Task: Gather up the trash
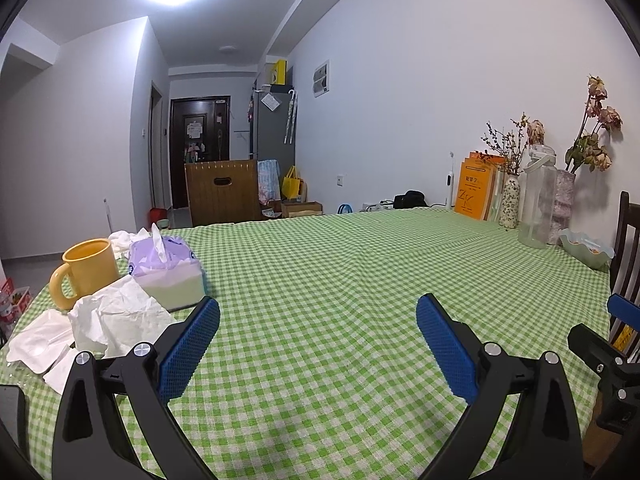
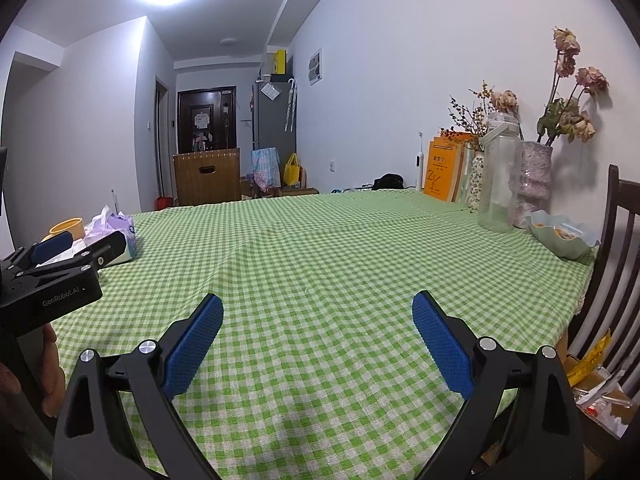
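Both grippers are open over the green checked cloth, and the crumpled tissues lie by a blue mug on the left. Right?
Nearly. The mug is yellow, not blue, as the left wrist view shows. The left gripper and right gripper are open, and the crumpled tissues lie beside the mug.

Right gripper (image 2: 318, 316) hovering over the green checked tablecloth (image 2: 320, 248), jaws spread wide, nothing between them. Left gripper (image 2: 76, 246) off at the left edge, near the purple tissue pack (image 2: 120, 228) and yellow mug (image 2: 68, 227). Clear water bottle (image 2: 498, 176), dried flowers (image 2: 572, 92) far right.
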`<state>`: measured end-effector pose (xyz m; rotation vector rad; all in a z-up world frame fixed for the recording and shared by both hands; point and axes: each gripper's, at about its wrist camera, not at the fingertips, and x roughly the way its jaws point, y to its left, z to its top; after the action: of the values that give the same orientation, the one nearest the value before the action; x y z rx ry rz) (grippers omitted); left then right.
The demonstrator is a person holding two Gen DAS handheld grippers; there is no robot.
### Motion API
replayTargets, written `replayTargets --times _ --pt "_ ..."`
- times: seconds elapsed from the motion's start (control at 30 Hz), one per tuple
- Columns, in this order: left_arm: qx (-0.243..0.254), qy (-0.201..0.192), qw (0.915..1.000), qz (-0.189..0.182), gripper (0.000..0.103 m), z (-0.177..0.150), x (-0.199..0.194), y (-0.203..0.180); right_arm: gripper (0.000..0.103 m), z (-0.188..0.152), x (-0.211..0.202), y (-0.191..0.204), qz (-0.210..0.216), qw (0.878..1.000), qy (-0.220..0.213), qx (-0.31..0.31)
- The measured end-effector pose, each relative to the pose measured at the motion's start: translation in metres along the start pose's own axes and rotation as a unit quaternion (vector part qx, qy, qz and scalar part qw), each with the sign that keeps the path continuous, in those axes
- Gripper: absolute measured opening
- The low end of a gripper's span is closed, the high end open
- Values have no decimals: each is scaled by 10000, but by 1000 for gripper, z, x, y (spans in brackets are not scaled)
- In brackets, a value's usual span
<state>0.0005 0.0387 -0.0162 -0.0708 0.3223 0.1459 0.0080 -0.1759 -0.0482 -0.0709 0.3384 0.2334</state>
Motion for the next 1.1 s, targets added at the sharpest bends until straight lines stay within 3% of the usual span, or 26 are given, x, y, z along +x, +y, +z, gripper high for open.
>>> replayTargets --times 1.1 --pt "7 0 10000 -9 96 1 1 1 92 -3 -1 1 55 10000 40 40"
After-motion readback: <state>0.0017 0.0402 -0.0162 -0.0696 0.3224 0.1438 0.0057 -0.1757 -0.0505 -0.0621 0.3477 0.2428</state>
